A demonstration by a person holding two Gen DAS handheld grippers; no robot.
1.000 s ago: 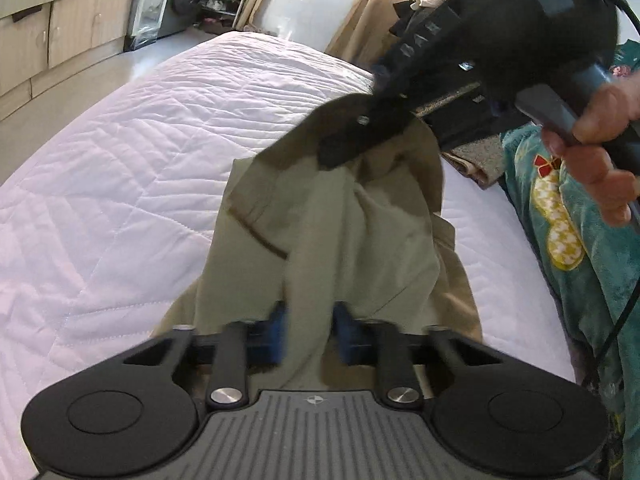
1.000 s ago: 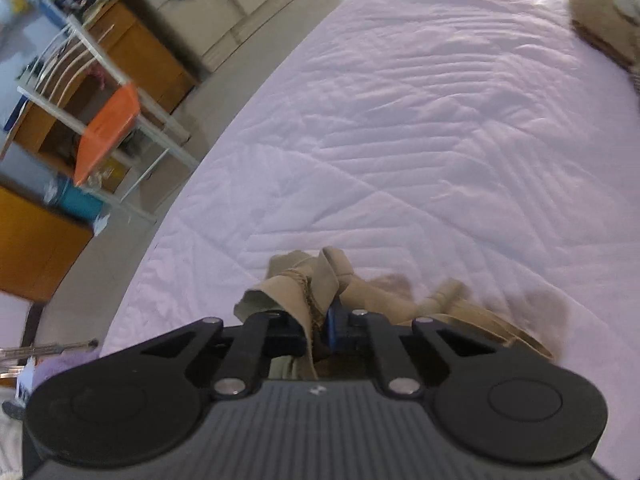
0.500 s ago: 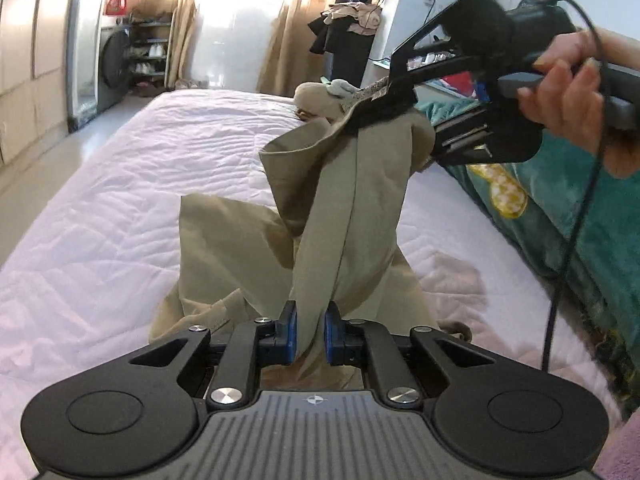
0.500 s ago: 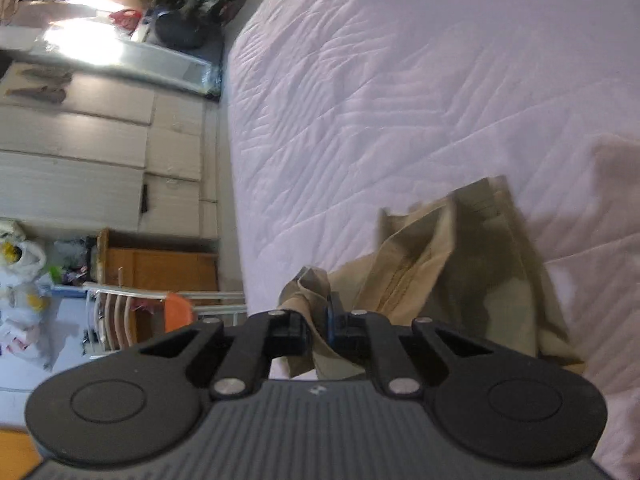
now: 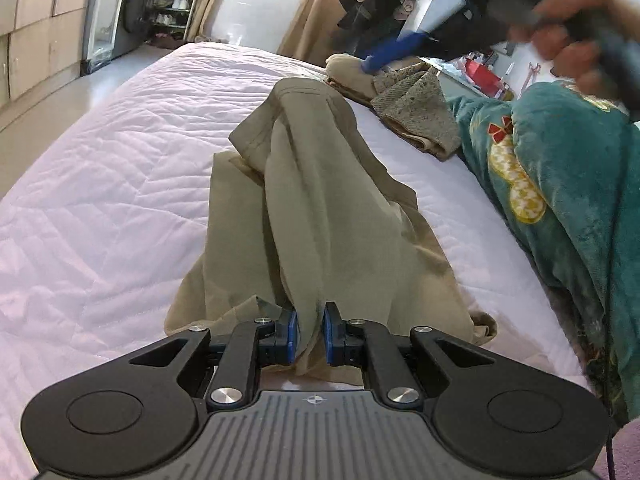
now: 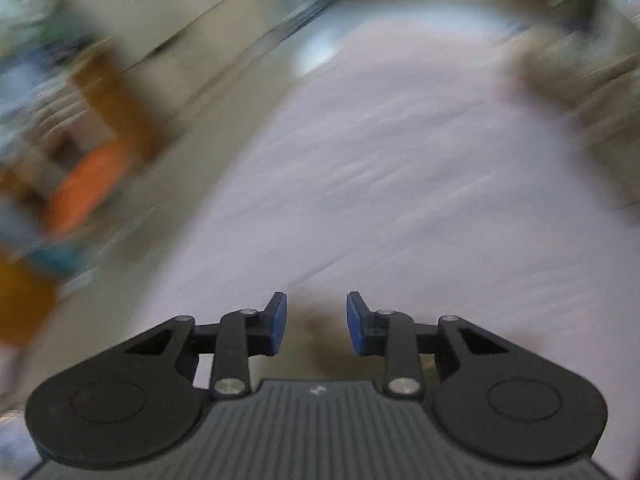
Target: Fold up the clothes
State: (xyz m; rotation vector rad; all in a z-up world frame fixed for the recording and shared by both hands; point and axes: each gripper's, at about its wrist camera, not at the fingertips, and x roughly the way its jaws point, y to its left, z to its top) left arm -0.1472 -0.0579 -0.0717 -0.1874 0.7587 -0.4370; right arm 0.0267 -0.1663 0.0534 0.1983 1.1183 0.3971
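Observation:
A khaki garment lies bunched on the white quilted bed, stretching away from me. My left gripper is shut on its near edge, the cloth pinched between the blue pads. My right gripper is open and empty over the bed; that view is heavily blurred. In the left wrist view the right gripper shows at the top right, blurred, held in a hand above the far clothes.
A teal patterned blanket lies along the bed's right side. A pile of tan and brown clothes sits at the far end. Wooden cabinets and floor lie left. Blurred orange chair beside the bed.
My right gripper has let go of the garment and pulled away up and right. The lifted end has dropped onto the bed. My left gripper still holds the near edge.

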